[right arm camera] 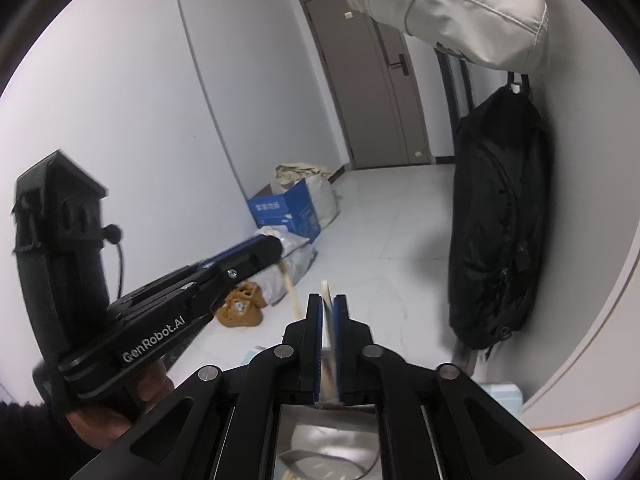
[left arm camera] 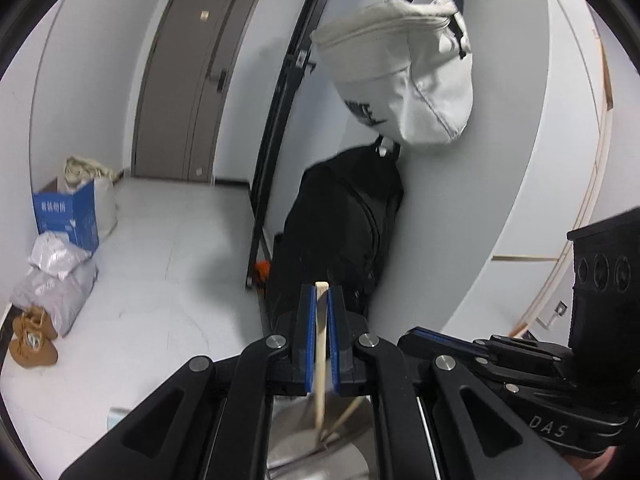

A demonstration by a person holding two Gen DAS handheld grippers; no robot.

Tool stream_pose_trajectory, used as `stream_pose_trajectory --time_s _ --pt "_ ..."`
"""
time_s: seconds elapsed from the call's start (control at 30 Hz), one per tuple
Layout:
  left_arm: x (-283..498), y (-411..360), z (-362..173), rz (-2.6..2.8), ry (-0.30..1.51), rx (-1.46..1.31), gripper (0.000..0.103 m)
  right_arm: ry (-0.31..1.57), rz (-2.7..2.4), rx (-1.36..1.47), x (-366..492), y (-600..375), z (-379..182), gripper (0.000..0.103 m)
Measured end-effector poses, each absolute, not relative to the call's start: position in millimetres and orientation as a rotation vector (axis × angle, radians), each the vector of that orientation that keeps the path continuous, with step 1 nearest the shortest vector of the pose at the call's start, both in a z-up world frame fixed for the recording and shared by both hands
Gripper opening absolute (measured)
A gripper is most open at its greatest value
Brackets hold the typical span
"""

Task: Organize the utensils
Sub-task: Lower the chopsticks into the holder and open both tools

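Note:
My left gripper (left arm camera: 321,300) is shut on a pale wooden chopstick (left arm camera: 320,344) that stands upright between its blue pads, its lower end over a shiny metal container (left arm camera: 296,432) below the jaws. A second chopstick (left arm camera: 346,414) leans in that container. My right gripper (right arm camera: 328,304) is shut on another wooden chopstick (right arm camera: 326,292), held upright above a metal bowl (right arm camera: 328,444). The left gripper also shows in the right wrist view (right arm camera: 276,246), to the left, with its chopstick (right arm camera: 292,292) hanging down from it. The right gripper shows side-on in the left wrist view (left arm camera: 416,336).
A black backpack (left arm camera: 344,232) and a white bag (left arm camera: 400,72) hang on the wall to the right. On the floor at the far left are a blue box (left arm camera: 66,216), grey bags (left arm camera: 56,276) and brown shoes (left arm camera: 32,340). A brown door (left arm camera: 188,80) stands behind.

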State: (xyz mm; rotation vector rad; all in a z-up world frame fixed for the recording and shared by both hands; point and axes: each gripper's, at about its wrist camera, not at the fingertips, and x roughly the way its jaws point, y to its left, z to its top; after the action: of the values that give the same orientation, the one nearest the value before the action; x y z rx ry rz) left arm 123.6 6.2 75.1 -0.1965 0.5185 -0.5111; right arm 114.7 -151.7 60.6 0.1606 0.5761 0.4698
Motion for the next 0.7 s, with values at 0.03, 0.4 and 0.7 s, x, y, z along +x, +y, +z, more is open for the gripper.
stream_pose_trajectory --time_s 0.03,0.4,0.7 --pt "123.0 6.6 77.2 -0.520 0.540 -0.199 0.004 0.576 0.467 0.165 112.7 -152.2 61.2 0.007" --pt "81.2 29.5 103.2 -0.424 0.541 -0.276 0.064 0.518 0.400 0.268 55.6 -185.8 78.0 0.046" --pt "50.0 45.5 106.9 -0.271 0.565 -0.308 0.071 0.510 0.336 0.311 4.9 -204.2 76.8 0.060"
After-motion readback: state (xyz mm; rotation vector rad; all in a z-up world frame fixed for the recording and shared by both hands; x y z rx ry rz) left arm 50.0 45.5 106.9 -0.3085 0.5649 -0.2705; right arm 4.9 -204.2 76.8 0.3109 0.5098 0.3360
